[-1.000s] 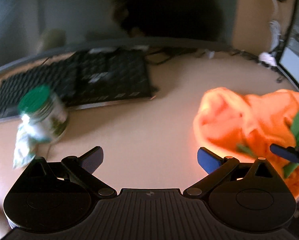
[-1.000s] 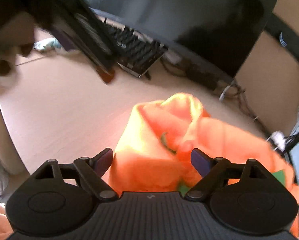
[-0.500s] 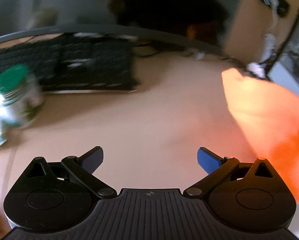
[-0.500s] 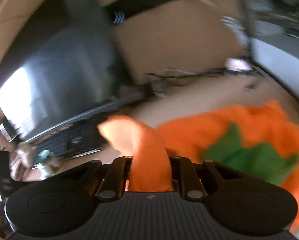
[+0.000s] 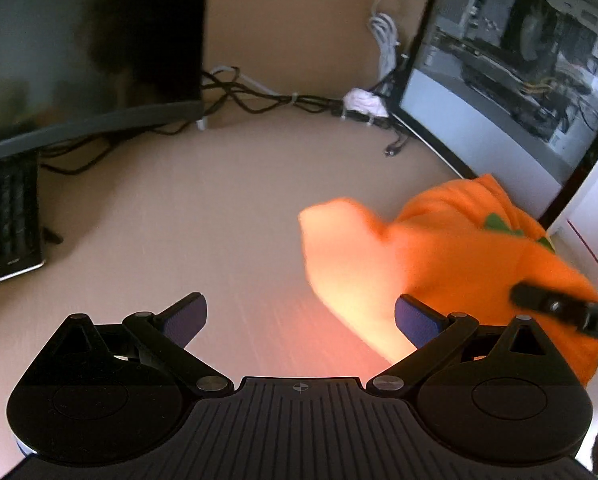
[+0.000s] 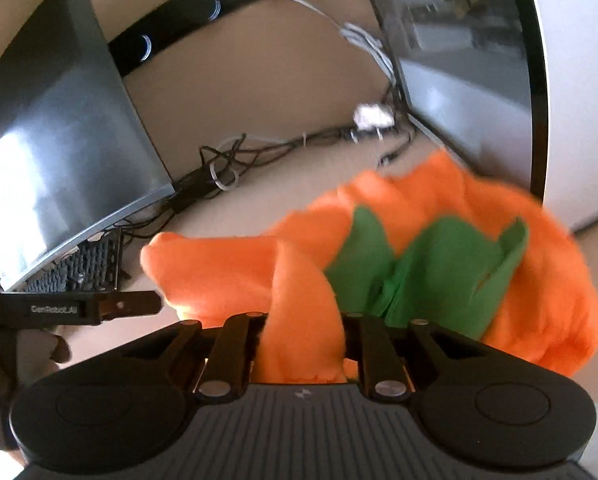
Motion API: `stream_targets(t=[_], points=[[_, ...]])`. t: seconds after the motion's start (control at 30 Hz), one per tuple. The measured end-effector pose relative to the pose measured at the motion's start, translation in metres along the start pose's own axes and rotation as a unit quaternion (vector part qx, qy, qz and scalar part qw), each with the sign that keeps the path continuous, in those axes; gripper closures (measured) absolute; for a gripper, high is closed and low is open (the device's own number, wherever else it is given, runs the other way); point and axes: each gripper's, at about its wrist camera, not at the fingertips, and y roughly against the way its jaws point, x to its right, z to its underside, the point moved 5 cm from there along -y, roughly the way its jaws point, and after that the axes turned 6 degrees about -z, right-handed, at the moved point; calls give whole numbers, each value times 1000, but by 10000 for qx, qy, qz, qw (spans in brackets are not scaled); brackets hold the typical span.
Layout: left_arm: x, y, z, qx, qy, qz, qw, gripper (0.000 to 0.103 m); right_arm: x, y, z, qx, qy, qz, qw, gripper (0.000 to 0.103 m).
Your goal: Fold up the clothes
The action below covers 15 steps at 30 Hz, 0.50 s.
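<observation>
An orange garment (image 6: pixel 519 280) with a green leaf-shaped collar (image 6: pixel 439 272) lies bunched on the beige desk. My right gripper (image 6: pixel 303 344) is shut on a fold of the orange cloth and holds it up. In the left wrist view the garment (image 5: pixel 439 256) is at the right, blurred, with one lobe reaching past my right fingertip (image 5: pixel 413 314). My left gripper (image 5: pixel 299 312) is open and empty above the bare desk, just left of the cloth. The right gripper's finger (image 5: pixel 555 308) shows at the far right of that view.
A dark monitor (image 5: pixel 79 48) stands at the back left with a black keyboard (image 5: pixel 7 220) in front. A second monitor (image 5: pixel 519 60) stands at the right beside a white case (image 6: pixel 579 100). Tangled cables (image 5: pixel 279 100) run along the back wall.
My right gripper closed on the orange cloth and lifted it. My left gripper swung to the right, away from the keyboard and the green-lidded jar, and stayed open.
</observation>
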Motion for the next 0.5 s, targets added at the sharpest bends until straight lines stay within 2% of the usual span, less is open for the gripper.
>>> stream_targets(t=[0.1, 0.2, 0.27, 0.4, 0.5], points=[[5, -2, -6, 98, 100, -121, 9998, 0, 14, 7, 5, -149, 460, 397, 9980, 88], [29, -20, -17, 179, -63, -172, 9997, 0, 35, 6, 21, -454, 555, 635, 9954, 86], [51, -36, -23, 143, -339, -243, 9990, 0, 39, 10, 30, -549, 657, 665, 9941, 81], [84, -66, -36, 159, -740, -461, 9961, 0, 41, 29, 34, -449, 1290, 1124, 9842, 54], [99, -84, -43, 47, -853, -559, 9948, 0, 32, 53, 26, -105, 2039, 1510, 9672, 52]])
